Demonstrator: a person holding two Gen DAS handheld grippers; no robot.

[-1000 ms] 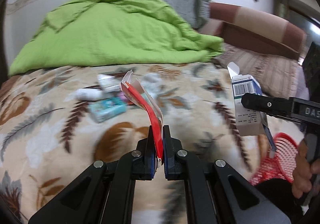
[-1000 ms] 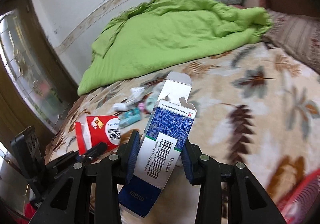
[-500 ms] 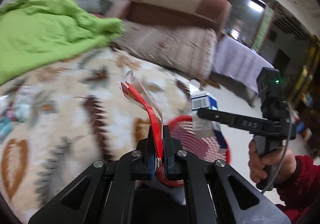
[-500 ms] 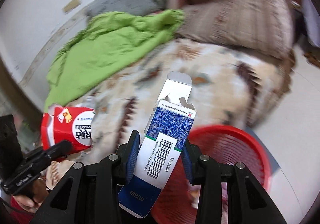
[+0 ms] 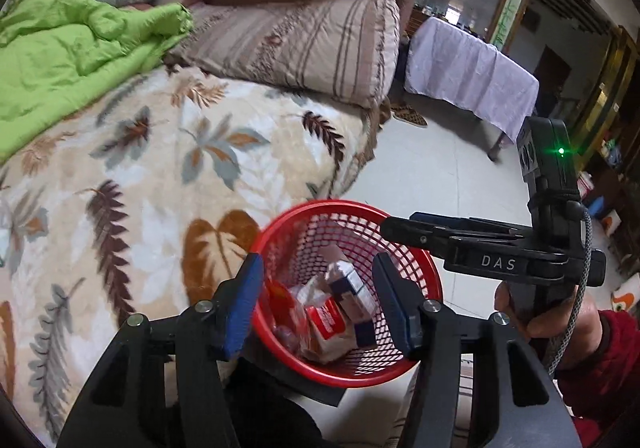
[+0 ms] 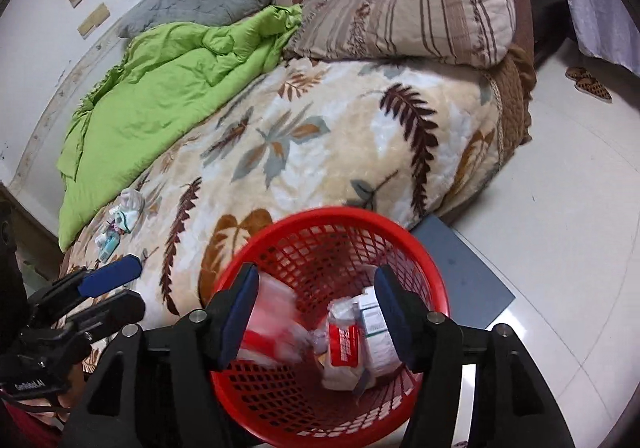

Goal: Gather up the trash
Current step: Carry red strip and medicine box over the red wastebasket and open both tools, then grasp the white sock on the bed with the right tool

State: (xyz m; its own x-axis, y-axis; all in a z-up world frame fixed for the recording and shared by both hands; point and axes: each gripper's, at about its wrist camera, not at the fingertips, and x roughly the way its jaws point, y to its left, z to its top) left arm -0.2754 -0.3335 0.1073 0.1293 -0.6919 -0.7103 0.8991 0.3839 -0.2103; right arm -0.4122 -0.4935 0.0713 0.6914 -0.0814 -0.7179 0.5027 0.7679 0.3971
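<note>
**Both grippers spread over the red basket, cartons released**

Item 1. Left gripper (image 5: 318, 300): jaws spread wide, nothing between the blue pads, touching nothing. It hangs over the near rim of the red mesh basket (image 5: 434, 284). Seen from the right wrist view, the same gripper (image 6: 120, 286) sits at the lower left beside the bed, its fingers apart.

Item 2. Right gripper (image 6: 316, 312): jaws equally wide, empty, poised directly above the basket (image 6: 440, 288) mouth. In the left wrist view it (image 5: 404, 226) reaches in from the right, held by a hand (image 5: 532, 308) in a red sleeve.

Item 3. Trash in basket: a blue and white carton (image 5: 352, 288) lies tilted against the inner wall, next to a red and white carton (image 5: 326, 322) and crumpled clear wrapping. From the right wrist view, the red carton (image 6: 344, 338) is sharp, the blue and white one (image 6: 374, 322) shows its pale label side, and a red shape at the left of the basket is motion-blurred; what it is cannot be told.

Item 4. Remaining trash (image 6: 120, 224): a small cluster of wrappers and packets on the leaf-patterned blanket (image 6: 320, 151), near the green quilt (image 6: 172, 87), well apart from the basket.

Change since earlier frames: half a second ago the left gripper pinched the red carton and the right clamped the blue and white carton above the basket; both jaws have since opened, and both cartons are now inside.
</note>
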